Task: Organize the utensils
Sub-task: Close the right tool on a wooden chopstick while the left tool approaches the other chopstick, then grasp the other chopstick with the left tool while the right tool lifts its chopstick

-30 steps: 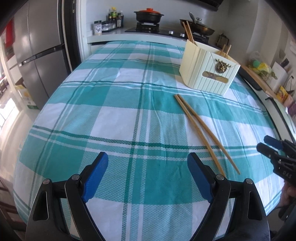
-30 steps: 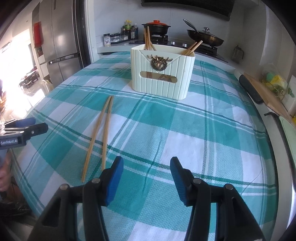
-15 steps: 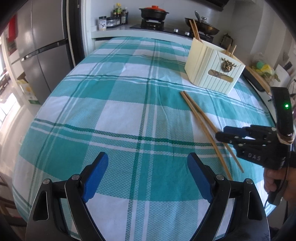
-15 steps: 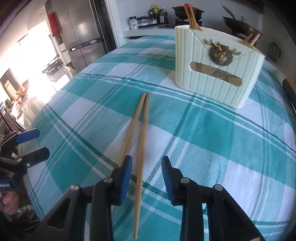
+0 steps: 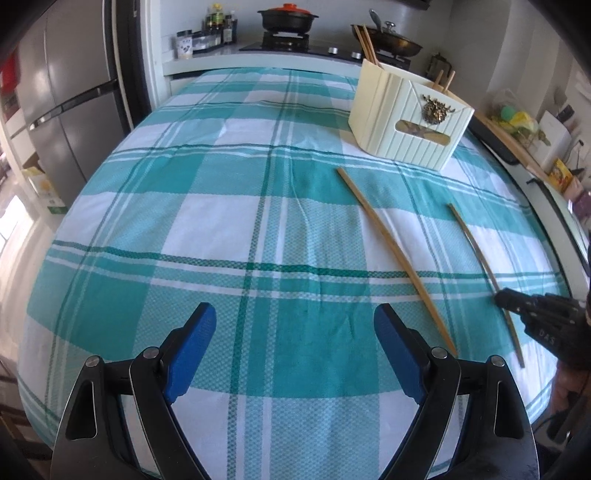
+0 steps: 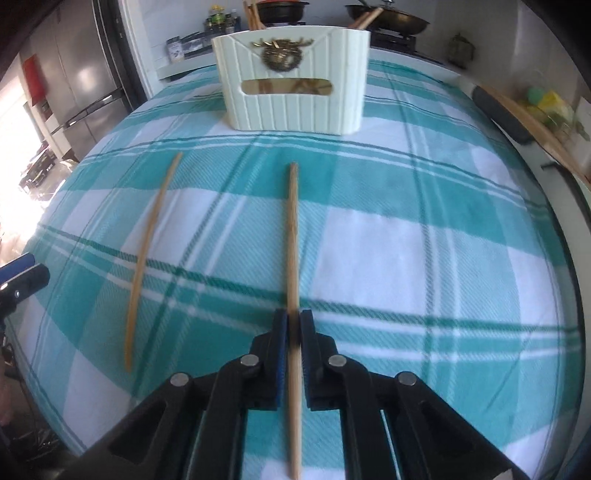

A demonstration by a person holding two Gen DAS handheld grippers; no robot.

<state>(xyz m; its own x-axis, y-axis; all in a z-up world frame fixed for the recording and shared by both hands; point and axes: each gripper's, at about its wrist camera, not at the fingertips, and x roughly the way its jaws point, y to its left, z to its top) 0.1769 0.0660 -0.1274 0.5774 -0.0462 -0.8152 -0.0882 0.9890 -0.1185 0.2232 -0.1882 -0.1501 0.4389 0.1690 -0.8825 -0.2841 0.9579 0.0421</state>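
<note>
My right gripper [image 6: 291,325] is shut on a wooden chopstick [image 6: 293,236] that points toward the cream utensil holder [image 6: 295,99]. In the left wrist view the same gripper [image 5: 504,299] and held chopstick [image 5: 471,238] sit at the right. A second chopstick [image 6: 146,243] lies loose on the checked cloth to its left; it also shows in the left wrist view [image 5: 391,247]. The holder [image 5: 410,122] has several chopsticks standing in it. My left gripper [image 5: 293,350] is open and empty above the cloth's near part.
A teal and white checked cloth [image 5: 221,221] covers the table. A stove with a pot [image 5: 288,18] and a pan [image 5: 395,40] stands behind it. A fridge [image 5: 66,96] is at the left. A cutting board [image 6: 532,122] lies along the right edge.
My right gripper closed on one chopstick and moved it to the right, away from the other one. My left gripper stayed open and nearly still.
</note>
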